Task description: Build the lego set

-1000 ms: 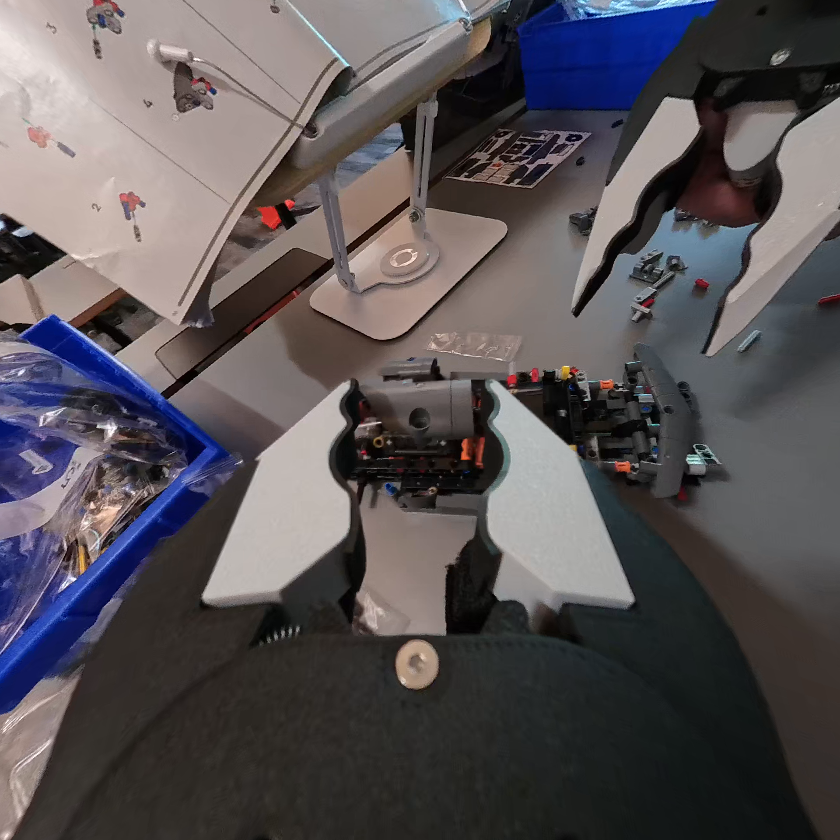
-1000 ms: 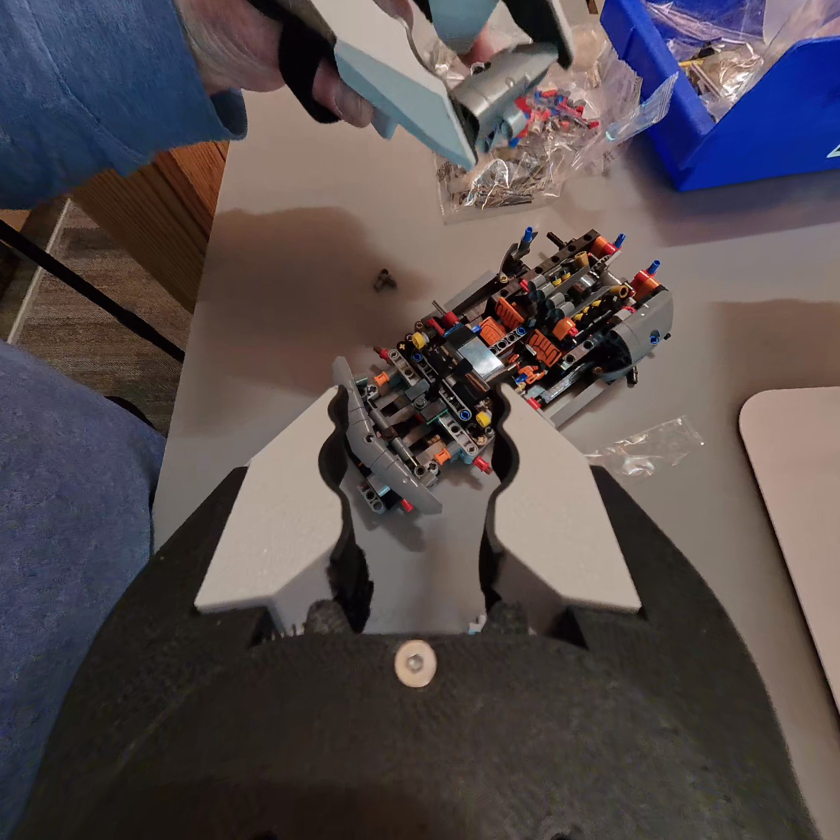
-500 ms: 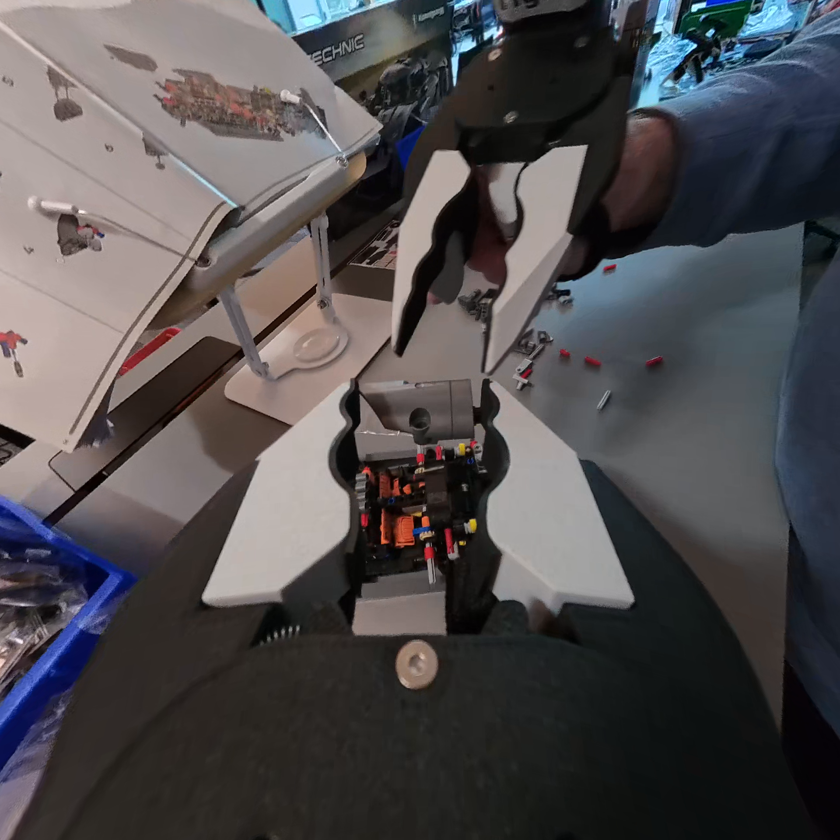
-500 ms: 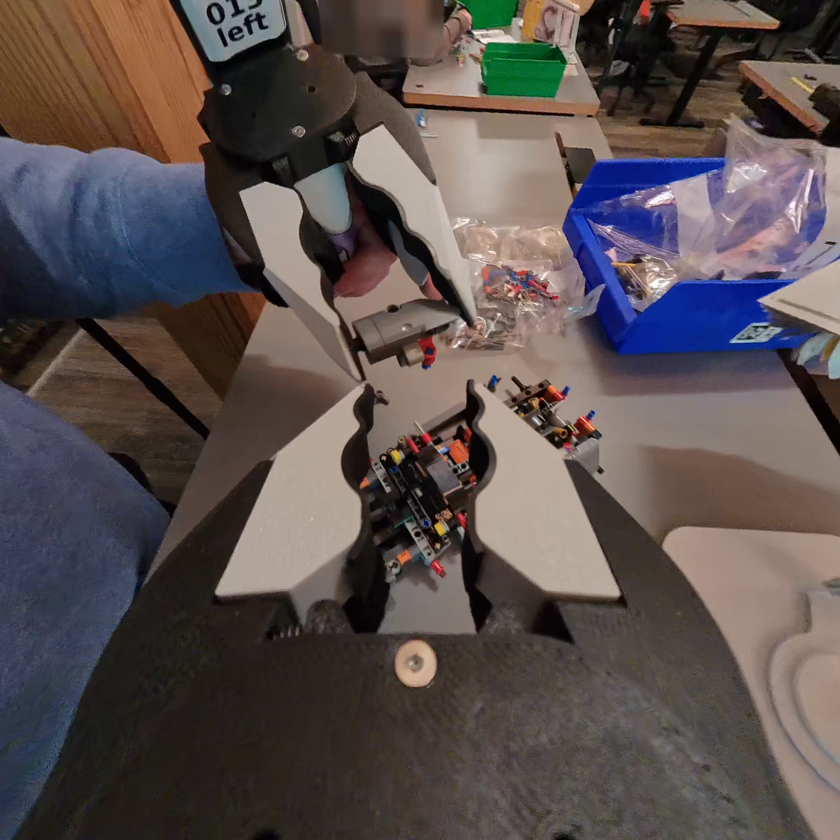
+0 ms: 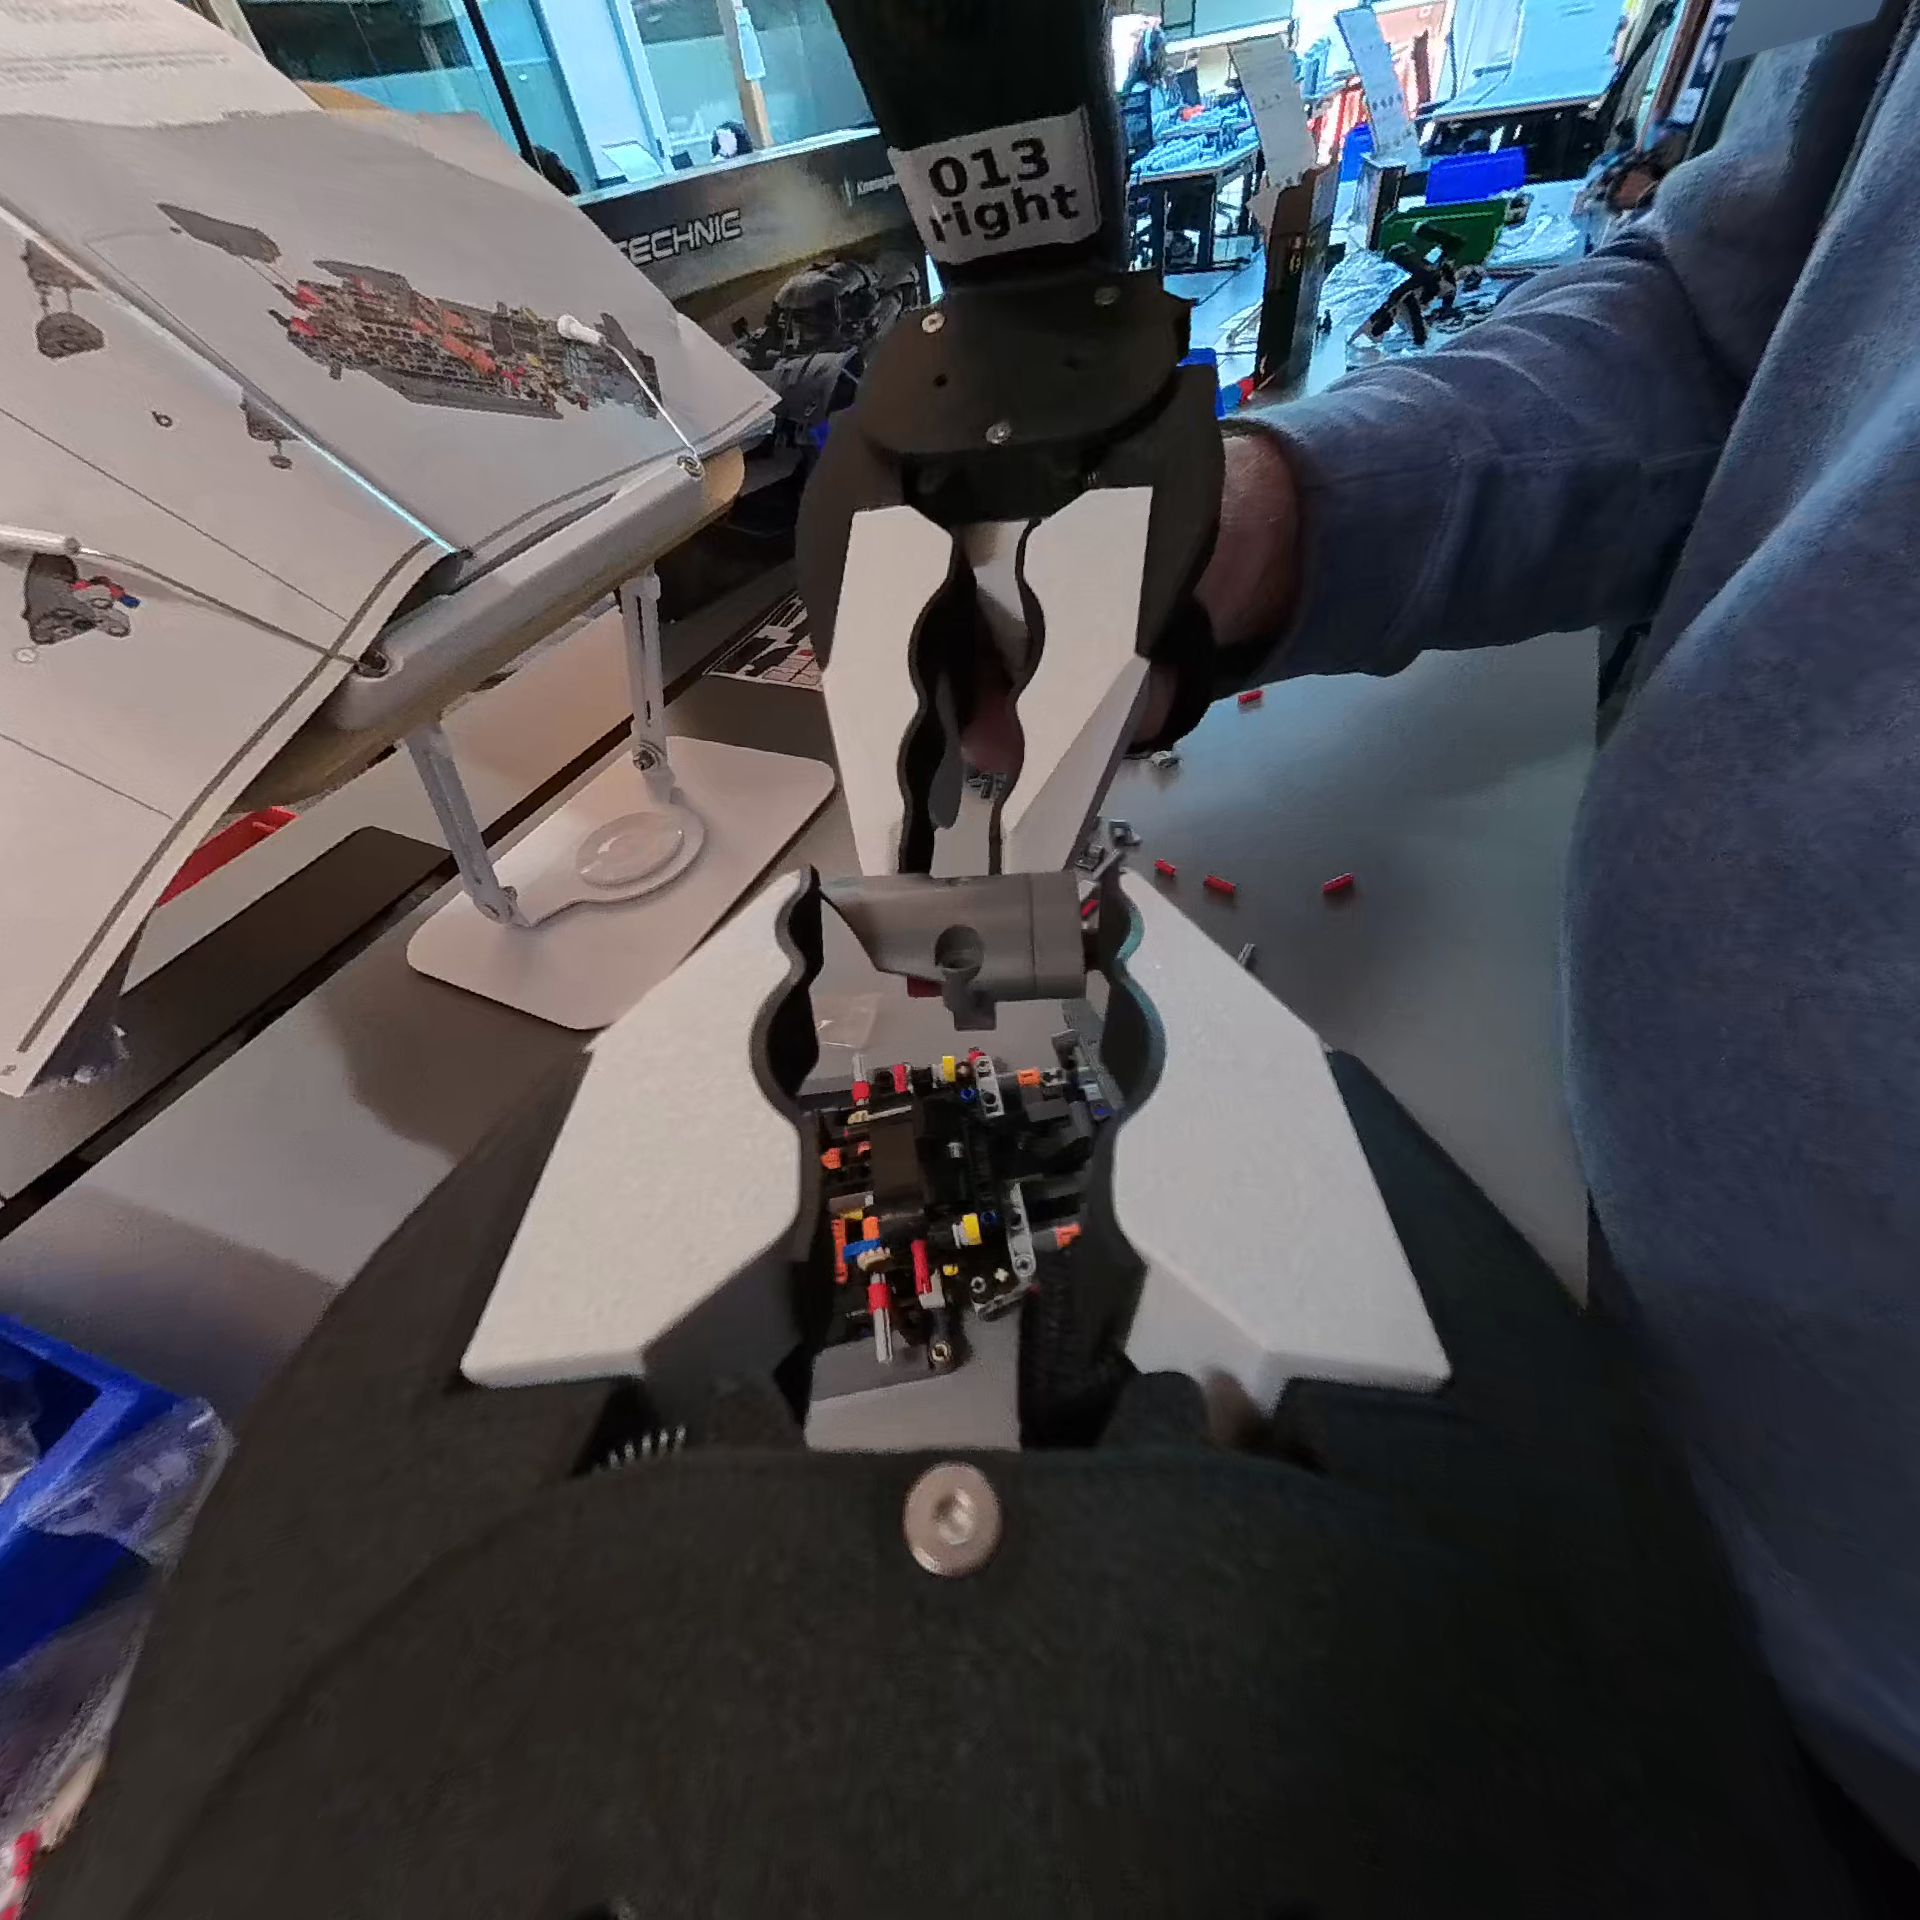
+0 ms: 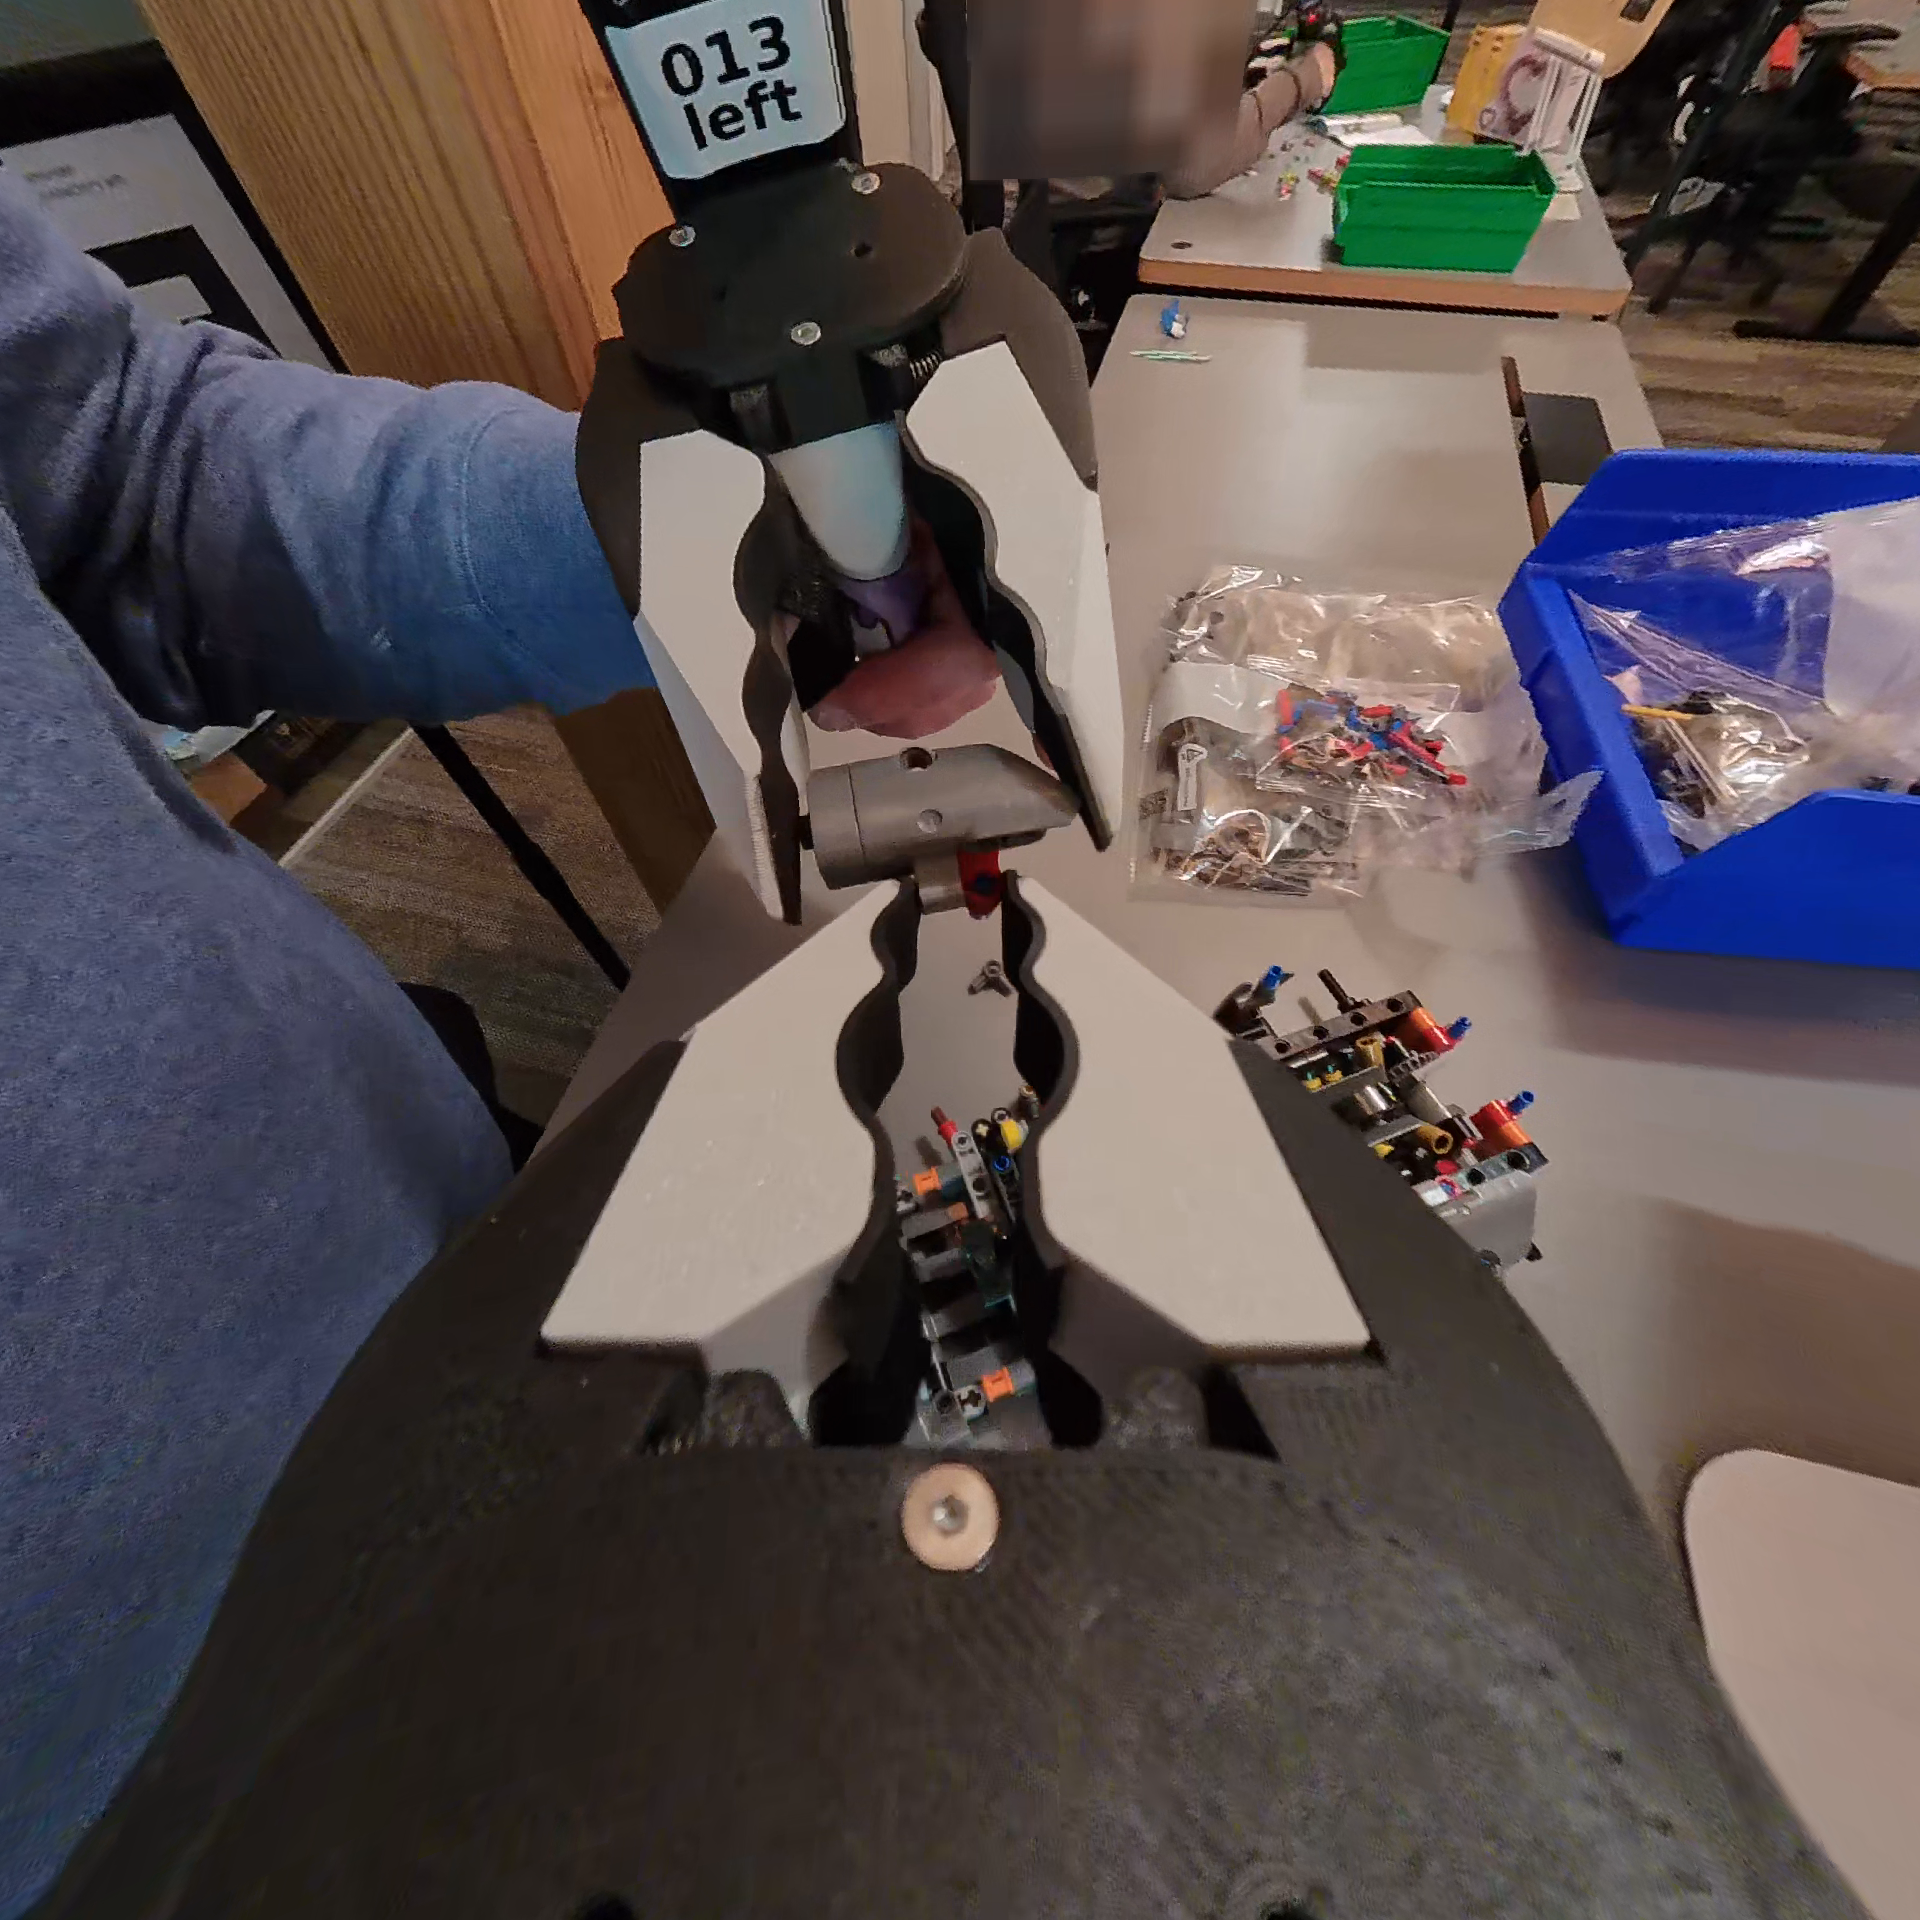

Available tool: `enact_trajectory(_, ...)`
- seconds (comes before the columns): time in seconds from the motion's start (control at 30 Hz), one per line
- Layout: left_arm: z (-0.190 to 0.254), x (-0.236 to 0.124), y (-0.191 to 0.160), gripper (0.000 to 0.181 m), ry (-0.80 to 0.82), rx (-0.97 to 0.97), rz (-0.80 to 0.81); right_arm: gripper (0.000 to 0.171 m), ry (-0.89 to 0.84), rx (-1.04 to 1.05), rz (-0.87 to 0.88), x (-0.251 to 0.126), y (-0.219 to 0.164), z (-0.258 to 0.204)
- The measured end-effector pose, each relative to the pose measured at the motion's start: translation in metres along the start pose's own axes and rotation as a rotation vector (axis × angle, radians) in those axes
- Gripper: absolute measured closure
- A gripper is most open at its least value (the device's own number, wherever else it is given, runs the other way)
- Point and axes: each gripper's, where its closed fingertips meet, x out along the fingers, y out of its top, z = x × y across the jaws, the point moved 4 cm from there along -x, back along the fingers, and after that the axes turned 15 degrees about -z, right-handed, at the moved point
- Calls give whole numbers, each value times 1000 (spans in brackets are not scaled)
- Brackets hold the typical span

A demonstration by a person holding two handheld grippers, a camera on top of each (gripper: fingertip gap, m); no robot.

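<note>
My left gripper (image 5: pixel 961 914) is shut on a grey curved lego shell (image 5: pixel 997 935) and holds it in the air above the table. A small grey-and-red connector (image 5: pixel 968 997) sticks out under the shell. In the right wrist view the left gripper (image 6: pixel 935 842) comes down from above with the shell (image 6: pixel 935 800). My right gripper (image 6: pixel 961 896) has its tips closed in on the connector (image 6: pixel 961 881). In the left wrist view the right gripper (image 5: pixel 951 862) points down just behind the shell. The multicoloured lego assembly (image 6: pixel 1392 1101) lies on the grey table below (image 5: pixel 935 1174).
An open instruction book (image 5: pixel 312 416) rests on a white stand (image 5: pixel 623 894) at the left. A blue bin (image 6: pixel 1714 831) and clear bags of parts (image 6: pixel 1320 748) lie beyond the assembly. Loose red pins (image 5: pixel 1216 883) and a small dark piece (image 6: pixel 992 977) lie on the table. Blue sleeves flank both views. Only a small space, under 4 cm, lies between the two pairs of fingers.
The right gripper rose from over the assembly, narrowed its fingers and came tip to tip with the left gripper. The left gripper kept hold of the grey shell and tilted up.
</note>
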Motion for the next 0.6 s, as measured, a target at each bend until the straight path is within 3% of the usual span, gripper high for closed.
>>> enact_trajectory(0.6, -11, -17, -20, 124, 82, -120, 49, 159, 29, -18, -59, 26, 0, 14)
